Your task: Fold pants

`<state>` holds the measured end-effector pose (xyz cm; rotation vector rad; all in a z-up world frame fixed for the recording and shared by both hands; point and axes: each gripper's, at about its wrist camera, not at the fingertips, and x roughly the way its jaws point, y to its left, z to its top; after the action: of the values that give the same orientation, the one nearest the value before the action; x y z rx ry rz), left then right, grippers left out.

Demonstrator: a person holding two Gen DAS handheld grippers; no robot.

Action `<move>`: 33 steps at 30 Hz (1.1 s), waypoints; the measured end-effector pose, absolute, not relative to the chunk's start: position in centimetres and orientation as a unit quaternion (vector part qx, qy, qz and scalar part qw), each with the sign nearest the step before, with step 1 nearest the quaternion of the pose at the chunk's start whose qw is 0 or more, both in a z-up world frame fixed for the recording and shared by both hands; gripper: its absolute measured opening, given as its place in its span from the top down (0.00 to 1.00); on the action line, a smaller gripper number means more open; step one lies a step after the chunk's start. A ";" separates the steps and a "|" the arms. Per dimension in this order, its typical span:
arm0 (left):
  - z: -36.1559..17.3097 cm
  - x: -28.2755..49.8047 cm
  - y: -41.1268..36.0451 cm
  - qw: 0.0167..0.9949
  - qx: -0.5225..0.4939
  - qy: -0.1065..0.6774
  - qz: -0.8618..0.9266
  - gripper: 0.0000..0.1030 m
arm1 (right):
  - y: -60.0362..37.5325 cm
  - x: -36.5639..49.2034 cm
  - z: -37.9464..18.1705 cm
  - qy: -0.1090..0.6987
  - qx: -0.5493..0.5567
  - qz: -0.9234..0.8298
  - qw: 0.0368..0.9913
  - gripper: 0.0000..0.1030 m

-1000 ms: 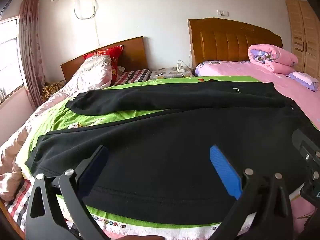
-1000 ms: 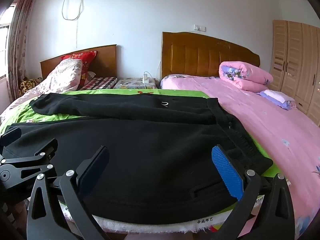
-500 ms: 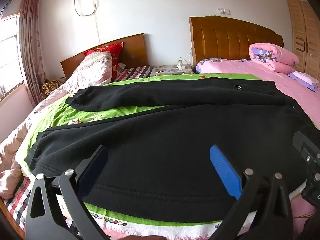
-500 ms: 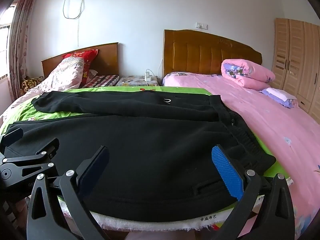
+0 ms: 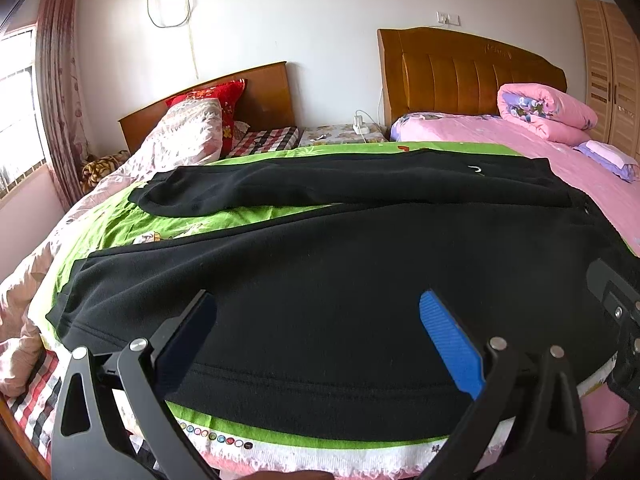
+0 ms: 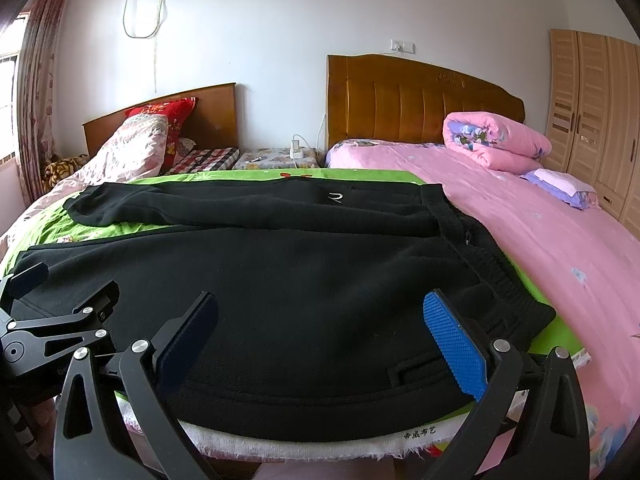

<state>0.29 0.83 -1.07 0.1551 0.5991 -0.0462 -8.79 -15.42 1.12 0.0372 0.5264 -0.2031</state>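
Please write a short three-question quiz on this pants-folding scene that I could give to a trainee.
1. True or false: the left gripper is shut on the black pants.
2. Which end of the pants lies toward the pink bed? A) the leg cuffs B) the waistband C) neither
3. Fill in: the pants lie on a ___ coloured sheet.

Key
1. False: both the left and the right gripper hang open above the near leg, gripping nothing.
2. B.
3. Green.
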 end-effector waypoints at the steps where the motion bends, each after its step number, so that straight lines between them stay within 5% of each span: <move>1: -1.1 0.3 0.9 0.952 0.076 0.296 -0.022 0.01 | -15.5 -8.8 1.1 0.260 0.019 -0.100 0.960 0.04; 33: -1.5 0.4 1.4 0.948 0.071 0.309 -0.017 0.01 | -15.7 -8.7 0.5 0.270 0.026 -0.098 0.957 0.04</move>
<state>0.37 1.42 -1.54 0.1451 0.6297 -0.0346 -8.74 -15.67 0.49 0.0525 0.5482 -0.1992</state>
